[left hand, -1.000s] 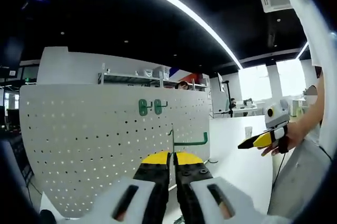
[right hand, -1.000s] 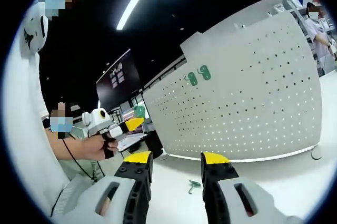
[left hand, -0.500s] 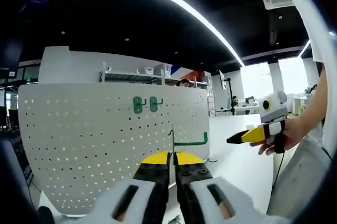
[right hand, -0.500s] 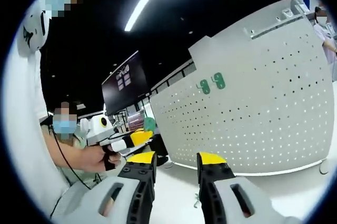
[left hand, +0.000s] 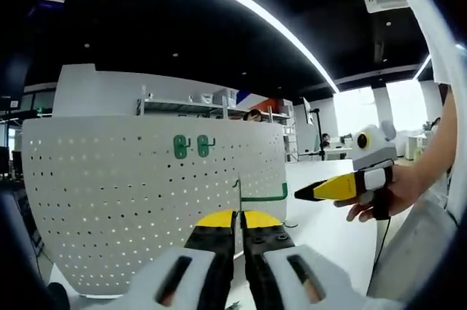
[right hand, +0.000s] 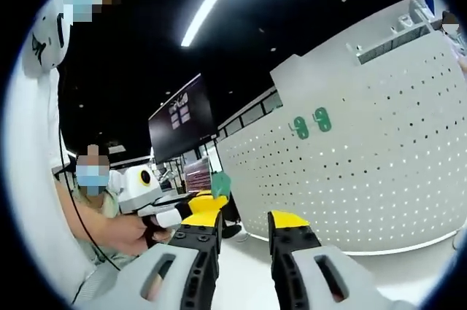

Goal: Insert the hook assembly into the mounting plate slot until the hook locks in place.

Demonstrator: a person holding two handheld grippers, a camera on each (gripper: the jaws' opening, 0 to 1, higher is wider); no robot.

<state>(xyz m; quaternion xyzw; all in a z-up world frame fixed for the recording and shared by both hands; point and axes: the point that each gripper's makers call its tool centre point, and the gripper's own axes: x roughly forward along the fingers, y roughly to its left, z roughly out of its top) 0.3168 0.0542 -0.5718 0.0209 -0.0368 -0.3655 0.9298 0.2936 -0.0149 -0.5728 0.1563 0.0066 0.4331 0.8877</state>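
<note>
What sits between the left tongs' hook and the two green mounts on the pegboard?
Only bare perforated pegboard, per the left gripper view: hook low right, green mounts upper middle.

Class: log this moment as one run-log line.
left gripper: shut on green metal hook | right gripper: open, empty | white perforated pegboard: hook not inserted

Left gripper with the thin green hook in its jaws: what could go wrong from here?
1. The left gripper pinches the thin green metal hook by a narrow edge, so it may twist or slip on contact with the white perforated pegboard panel.
2. The right gripper is close beside the hook and could knock it.
3. Two green plates sit higher than the hook, so aim may miss.
</note>
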